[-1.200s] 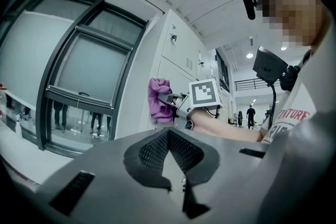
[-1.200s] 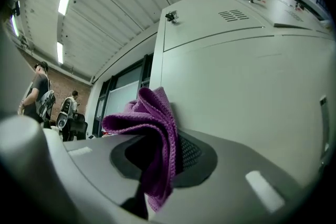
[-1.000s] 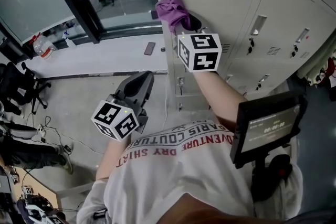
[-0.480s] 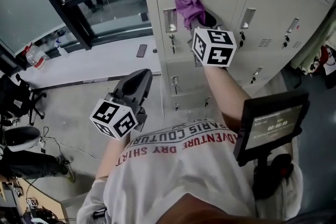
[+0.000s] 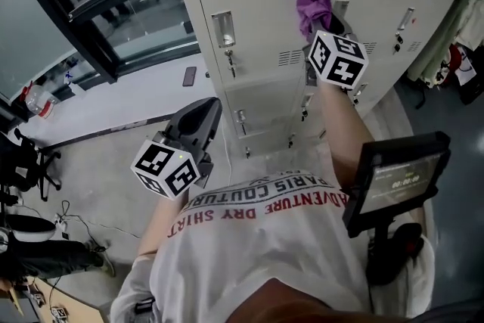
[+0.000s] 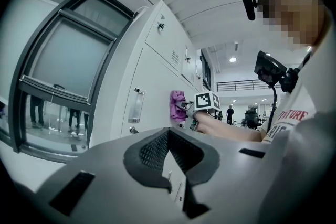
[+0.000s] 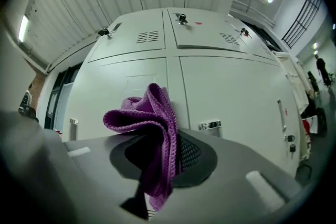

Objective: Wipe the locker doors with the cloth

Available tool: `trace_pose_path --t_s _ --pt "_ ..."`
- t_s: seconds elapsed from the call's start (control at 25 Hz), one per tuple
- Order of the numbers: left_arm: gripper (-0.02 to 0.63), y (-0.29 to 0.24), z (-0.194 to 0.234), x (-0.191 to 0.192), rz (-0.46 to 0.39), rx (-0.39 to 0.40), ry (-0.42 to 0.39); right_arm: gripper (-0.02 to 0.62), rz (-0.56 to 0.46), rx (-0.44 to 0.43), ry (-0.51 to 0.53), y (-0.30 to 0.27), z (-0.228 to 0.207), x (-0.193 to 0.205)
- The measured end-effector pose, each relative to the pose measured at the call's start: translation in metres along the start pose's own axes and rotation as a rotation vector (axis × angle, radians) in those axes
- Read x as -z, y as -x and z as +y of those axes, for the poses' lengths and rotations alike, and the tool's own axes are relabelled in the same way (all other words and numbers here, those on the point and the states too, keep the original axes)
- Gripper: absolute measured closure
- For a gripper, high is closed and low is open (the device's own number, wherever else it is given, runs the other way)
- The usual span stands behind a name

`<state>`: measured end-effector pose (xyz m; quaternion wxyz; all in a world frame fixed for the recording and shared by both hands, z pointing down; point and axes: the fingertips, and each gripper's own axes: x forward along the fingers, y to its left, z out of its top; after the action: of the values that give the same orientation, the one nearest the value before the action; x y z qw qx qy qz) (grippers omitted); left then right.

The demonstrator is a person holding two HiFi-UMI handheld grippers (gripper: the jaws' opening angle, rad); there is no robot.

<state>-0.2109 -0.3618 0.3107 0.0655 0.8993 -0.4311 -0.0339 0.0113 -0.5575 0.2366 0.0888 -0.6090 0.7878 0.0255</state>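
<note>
Cloth [image 5: 312, 2], purple and bunched, is pinched between the clamped jaws of my right gripper [image 5: 324, 20] and pressed to the far locker door [image 5: 257, 4], near its right edge and just left of the next door's handle [image 7: 210, 125]. My left gripper [image 5: 198, 117] hangs closed on nothing, well apart. Bunched like this, the cloth could catch that handle and pull free, or my jaw tips could scrape the paint

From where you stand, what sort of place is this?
Probably a workplace locker area: a bank of grey metal lockers, a glass partition beside them, and an office chair off to the left.
</note>
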Motion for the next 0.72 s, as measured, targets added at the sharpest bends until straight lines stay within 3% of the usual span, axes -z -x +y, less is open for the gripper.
trace_pose_path --t_s 0.2,0.36,0.52,0.72 --pt "0.604 -0.005 -0.005 0.005 0.021 0.023 -0.004 0.529 -0.009 0.074 0.013 0.004 -0.036 0.002" --pt "0.604 -0.003 -0.007 0.007 0.022 0.026 -0.006 0.529 -0.009 0.063 -0.020 0.006 -0.037 0.001" --pt "0.604 -0.008 -0.007 0.007 0.015 0.036 0.003 0.529 -0.077 -0.040 -0.045 0.022 -0.012 -0.006" --pt "0.604 -0.005 -0.004 0.009 0.011 0.030 0.010 0.529 -0.110 -0.187 -0.023 0.047 0.051 -0.012"
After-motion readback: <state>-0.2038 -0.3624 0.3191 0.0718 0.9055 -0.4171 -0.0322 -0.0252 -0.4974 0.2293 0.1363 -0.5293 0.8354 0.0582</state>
